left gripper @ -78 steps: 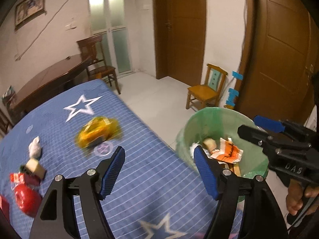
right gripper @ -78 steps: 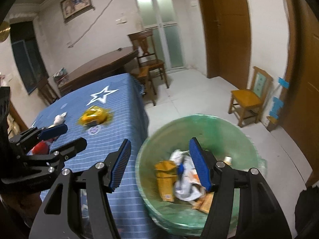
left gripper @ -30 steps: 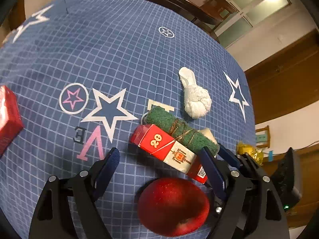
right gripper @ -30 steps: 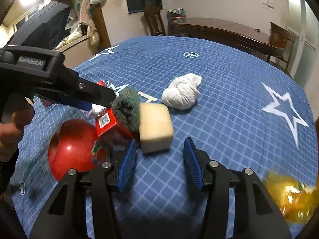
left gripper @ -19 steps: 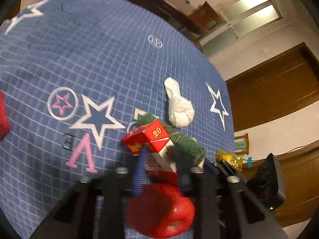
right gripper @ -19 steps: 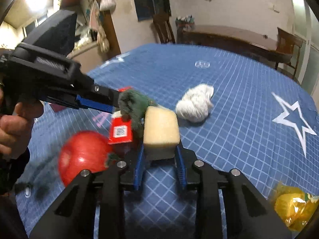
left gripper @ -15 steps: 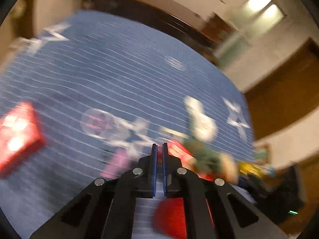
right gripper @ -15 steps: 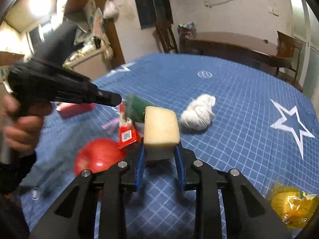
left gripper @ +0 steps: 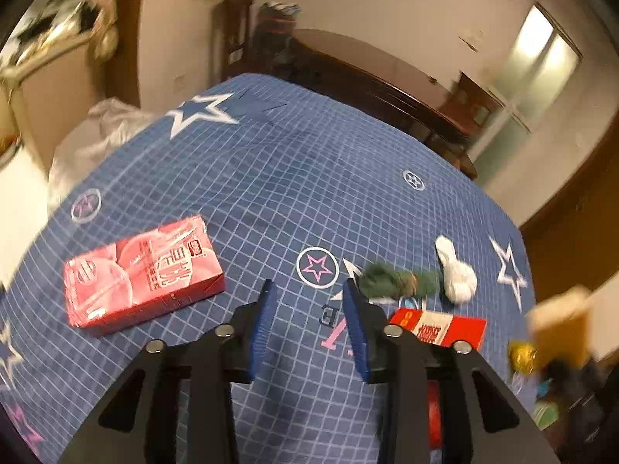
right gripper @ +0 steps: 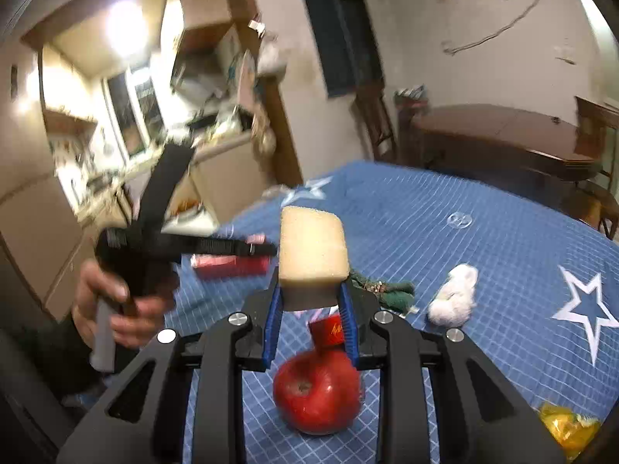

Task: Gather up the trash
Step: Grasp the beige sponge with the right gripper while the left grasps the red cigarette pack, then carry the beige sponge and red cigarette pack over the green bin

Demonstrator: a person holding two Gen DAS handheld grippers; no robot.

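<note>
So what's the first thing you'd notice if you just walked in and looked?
Probably the yellow sponge pinched in the right gripper, held up above a shiny red apple on the blue star tablecloth. Next, the big pink carton lying flat to the left of the empty left gripper.

Blurred, hidden and cut-off things
Left gripper (right gripper: 267,249) and hand (right gripper: 116,305) smear with motion; the apple (right gripper: 317,394) half hides behind fingers; yellow wrapper (right gripper: 568,427) cut off
</note>
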